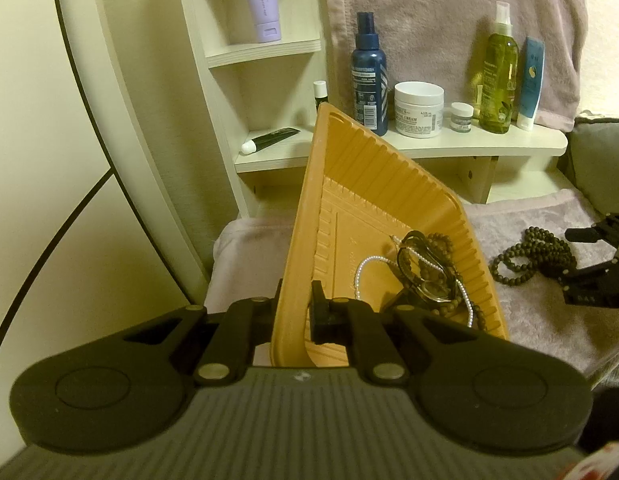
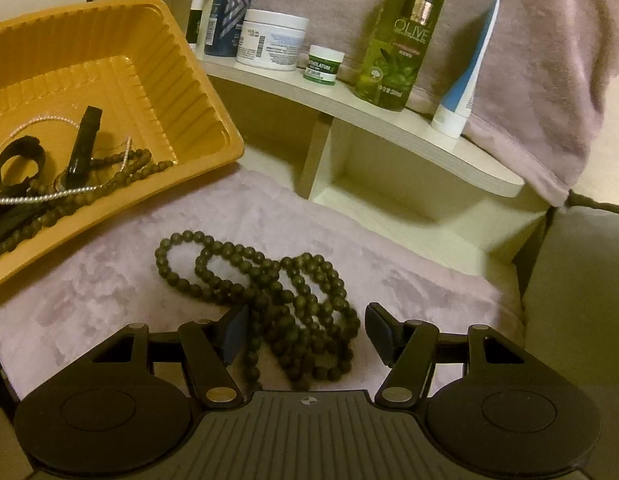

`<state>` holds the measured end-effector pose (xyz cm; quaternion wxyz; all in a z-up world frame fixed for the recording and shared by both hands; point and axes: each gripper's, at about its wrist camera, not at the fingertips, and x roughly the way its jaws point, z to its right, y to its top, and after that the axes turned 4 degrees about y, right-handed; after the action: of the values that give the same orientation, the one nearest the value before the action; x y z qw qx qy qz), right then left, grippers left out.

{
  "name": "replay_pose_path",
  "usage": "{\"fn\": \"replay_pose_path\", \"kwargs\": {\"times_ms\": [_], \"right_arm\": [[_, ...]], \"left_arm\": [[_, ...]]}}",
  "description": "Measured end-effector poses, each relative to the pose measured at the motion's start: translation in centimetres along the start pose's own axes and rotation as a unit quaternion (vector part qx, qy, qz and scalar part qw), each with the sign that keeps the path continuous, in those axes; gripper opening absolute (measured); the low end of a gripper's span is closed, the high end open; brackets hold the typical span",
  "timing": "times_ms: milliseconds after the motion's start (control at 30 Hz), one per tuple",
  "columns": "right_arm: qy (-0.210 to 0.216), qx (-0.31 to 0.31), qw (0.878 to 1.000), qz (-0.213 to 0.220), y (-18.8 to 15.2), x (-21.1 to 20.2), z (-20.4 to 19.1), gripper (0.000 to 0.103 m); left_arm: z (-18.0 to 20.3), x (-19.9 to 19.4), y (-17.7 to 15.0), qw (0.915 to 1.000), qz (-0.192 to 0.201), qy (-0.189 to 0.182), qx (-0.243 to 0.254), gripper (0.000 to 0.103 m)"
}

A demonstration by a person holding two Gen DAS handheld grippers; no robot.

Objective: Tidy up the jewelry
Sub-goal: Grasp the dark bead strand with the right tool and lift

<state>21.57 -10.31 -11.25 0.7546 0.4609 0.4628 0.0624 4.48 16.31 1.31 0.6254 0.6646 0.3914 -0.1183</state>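
A: Where's the dark bead strand (image 2: 265, 288)?

B: On the pink fleece (image 2: 109, 292), piled in loops just beside the orange tray (image 2: 197, 92), not in it. My right gripper (image 2: 303, 334) is unclenched, its fingers on either side of the near loops, nothing pinched.

A: Left side?

B: My left gripper (image 1: 297, 312) is clamped on the tray's near rim, and the tray sits tilted. The pearl chain (image 1: 365, 272), a black strap and more beads sit bunched low inside.

A: Risks?

B: If I close on only one loop, I expect the rest to dangle and snag the tray wall or drag the fleece. More tilt, I think, and the contents slide out. The bottles on the shelf (image 2: 389, 128) are close if I swing wide.
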Motion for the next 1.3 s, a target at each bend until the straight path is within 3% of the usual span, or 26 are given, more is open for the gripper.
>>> {"fn": "replay_pose_path", "kwargs": {"times_ms": [167, 233, 433, 700, 933, 1300], "right_arm": [[0.028, 0.053, 0.998, -0.007, 0.1, 0.4, 1.3, 0.062], [0.039, 0.058, 0.998, -0.005, 0.0, 0.2, 1.2, 0.047], [0.039, 0.051, 0.998, 0.000, -0.3, -0.4, -0.2, 0.019], [0.031, 0.055, 0.998, 0.015, -0.9, -1.9, -0.8, 0.016], [0.036, 0.103, 0.993, 0.040, -0.7, -4.5, -0.1, 0.016], [0.027, 0.120, 0.989, 0.084, 1.6, -8.6, 1.8, 0.016]], "left_arm": [[0.0, 0.0, 0.0, 1.0000, 0.000, 0.000, 0.001, 0.008], [0.1, 0.0, 0.0, 1.0000, 0.000, 0.000, 0.001, 0.008], [0.1, 0.0, 0.0, 1.0000, 0.000, 0.000, 0.000, 0.008], [0.1, 0.0, 0.0, 1.0000, 0.000, 0.001, -0.001, 0.007], [0.1, 0.0, 0.0, 1.0000, 0.001, 0.000, -0.001, 0.008], [0.1, -0.2, 0.1, 1.0000, 0.002, -0.001, -0.001, 0.008]]}}
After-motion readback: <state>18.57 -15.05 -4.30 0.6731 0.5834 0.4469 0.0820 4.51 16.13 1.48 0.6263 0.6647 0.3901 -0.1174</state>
